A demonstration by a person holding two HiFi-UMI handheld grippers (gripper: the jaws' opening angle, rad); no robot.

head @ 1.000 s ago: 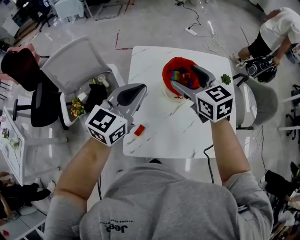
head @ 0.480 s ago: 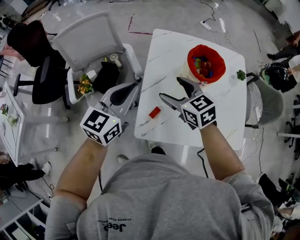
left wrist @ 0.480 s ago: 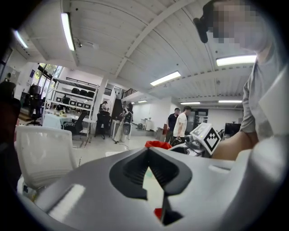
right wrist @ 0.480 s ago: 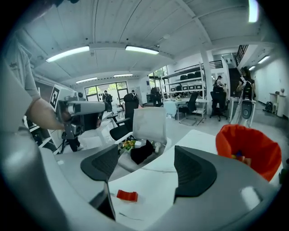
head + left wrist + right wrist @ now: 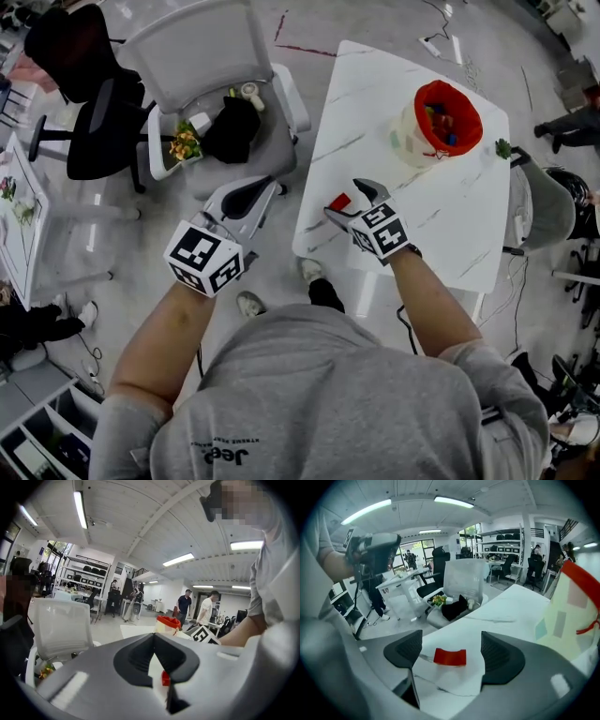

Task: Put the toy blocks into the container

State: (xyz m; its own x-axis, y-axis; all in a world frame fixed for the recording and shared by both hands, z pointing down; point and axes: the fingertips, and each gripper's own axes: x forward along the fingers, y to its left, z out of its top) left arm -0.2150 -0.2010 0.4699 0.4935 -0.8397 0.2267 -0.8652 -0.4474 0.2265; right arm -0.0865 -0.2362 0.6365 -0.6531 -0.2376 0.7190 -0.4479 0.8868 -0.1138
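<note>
1. Seen from my head camera, the right tongs (image 5: 346, 199) hang low over the near-left edge of the white marble desk (image 5: 450, 220), jaws spread wide.
2. The right gripper view shows a red toy block (image 5: 450, 656) lying flat on the desk between the two dark pads. There is bare desk on either side of it, and neither pad touches it.
3. The container (image 5: 409, 141), a cream tub with a red lining rolled over its rim, stands at about 1 o'clock from the red block, well apart from it and toward the far side of the desk.
4. Several coloured blocks (image 5: 443, 120) already lie inside the tub; I cannot count them.
5. The left tongs (image 5: 266, 187) sit at 9 o'clock from the right ones, off the desk edge and above the floor. Their tips are pressed together and nothing is pinched between them.
6. In the left gripper view, a sliver of the red block and the desk shows through the slit behind the closed tips, with the tub beyond.
7. A white chair (image 5: 202, 47) stands at 11 o'clock, its seat carrying a black bundle (image 5: 230, 127) and a small bunch of flowers (image 5: 184, 144).
8. A small green thing (image 5: 503, 147) sits on the desk edge at 4 o'clock from the tub; I cannot tell what it is.
</note>
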